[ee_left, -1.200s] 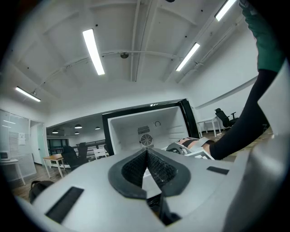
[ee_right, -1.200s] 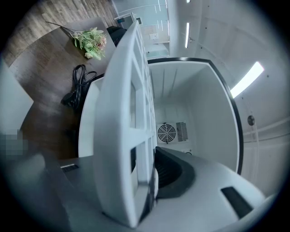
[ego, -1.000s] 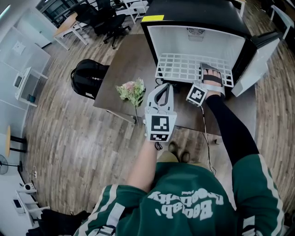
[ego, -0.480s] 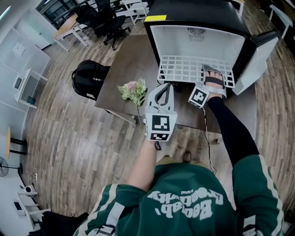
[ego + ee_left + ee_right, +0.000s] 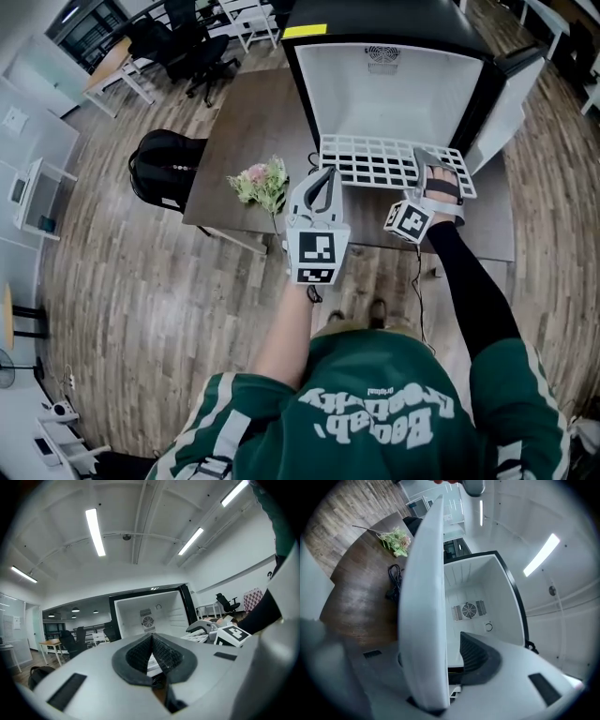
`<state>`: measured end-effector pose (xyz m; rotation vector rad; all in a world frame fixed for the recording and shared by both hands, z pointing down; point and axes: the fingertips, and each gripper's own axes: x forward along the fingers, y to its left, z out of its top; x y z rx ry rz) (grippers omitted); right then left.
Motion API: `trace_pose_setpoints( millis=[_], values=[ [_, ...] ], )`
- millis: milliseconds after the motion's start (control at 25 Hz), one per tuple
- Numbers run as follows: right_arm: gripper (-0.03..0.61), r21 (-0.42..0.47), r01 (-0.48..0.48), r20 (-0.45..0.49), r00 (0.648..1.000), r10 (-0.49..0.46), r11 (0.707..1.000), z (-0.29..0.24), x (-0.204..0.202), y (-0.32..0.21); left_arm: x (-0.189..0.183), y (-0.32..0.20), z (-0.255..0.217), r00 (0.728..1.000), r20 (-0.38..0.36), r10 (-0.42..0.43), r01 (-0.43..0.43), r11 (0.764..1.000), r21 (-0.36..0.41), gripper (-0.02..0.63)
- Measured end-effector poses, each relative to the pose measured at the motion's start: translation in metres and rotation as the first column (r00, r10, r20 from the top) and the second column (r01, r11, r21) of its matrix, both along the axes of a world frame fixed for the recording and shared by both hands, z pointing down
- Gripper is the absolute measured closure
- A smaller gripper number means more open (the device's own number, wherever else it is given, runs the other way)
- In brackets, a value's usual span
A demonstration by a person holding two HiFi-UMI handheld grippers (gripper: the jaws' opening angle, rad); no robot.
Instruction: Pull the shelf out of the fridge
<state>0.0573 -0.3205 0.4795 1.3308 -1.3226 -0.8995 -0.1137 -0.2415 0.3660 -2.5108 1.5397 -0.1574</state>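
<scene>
A small black fridge (image 5: 394, 84) with a white inside stands open on the brown table (image 5: 244, 122). Its white wire shelf (image 5: 375, 161) sticks out of the opening over the table. My right gripper (image 5: 435, 167) is shut on the shelf's front right part. In the right gripper view the shelf (image 5: 423, 597) shows edge-on as a white band between the jaws, hiding the left jaw. My left gripper (image 5: 323, 178) hovers left of the shelf, apart from it. Its dark pads (image 5: 159, 651) meet at the tips with nothing between them.
The fridge door (image 5: 506, 94) swings open to the right. Artificial flowers (image 5: 258, 183) lie on the table left of my left gripper. A black cable (image 5: 393, 581) lies on the table near the fridge. A black backpack (image 5: 161, 167) sits on the floor to the left.
The shelf has slid further out of the fridge toward me, with my right gripper drawing back along with it. My left gripper has shifted only slightly.
</scene>
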Motion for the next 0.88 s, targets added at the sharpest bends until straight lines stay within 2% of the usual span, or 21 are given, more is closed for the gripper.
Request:
trace_pose_setpoints(
  millis=[160,320,440,560,640,680,880],
  values=[
    [0.437,0.010,-0.023,0.015,1.000,0.023,1.000,0.000,0.008,0.008,-0.001,0.008,-0.005,1.000,-0.003,0.013,-0.013,1.000,0.013,0.598],
    [0.436,-0.009,-0.062,0.096,0.993,0.062,0.998,-0.001,0.014,0.018,-0.007,0.012,-0.009,1.000,-0.007,0.005,-0.004,1.000,0.019,0.598],
    [0.436,-0.013,-0.097,0.222,0.970,0.097,0.995,-0.003,0.022,0.024,-0.011,0.014,-0.011,1.000,-0.014,0.000,0.000,1.000,0.027,0.598],
    [0.436,-0.017,-0.119,0.357,0.927,0.117,0.993,-0.005,0.029,0.028,-0.012,0.016,-0.016,1.000,-0.020,0.001,0.000,0.999,0.046,0.598],
    [0.436,-0.032,-0.119,0.457,0.881,0.121,0.992,-0.007,0.031,0.031,-0.012,0.017,-0.018,1.000,-0.026,0.004,-0.003,0.998,0.056,0.598],
    [0.436,-0.043,-0.115,0.517,0.847,0.120,0.992,-0.008,0.031,0.033,-0.012,0.017,-0.019,1.000,-0.027,0.006,-0.004,0.998,0.058,0.598],
    [0.436,-0.080,-0.107,0.779,0.613,0.129,0.991,-0.014,0.035,0.043,-0.008,0.017,-0.018,1.000,-0.020,0.014,-0.013,0.998,0.054,0.598]
  ],
)
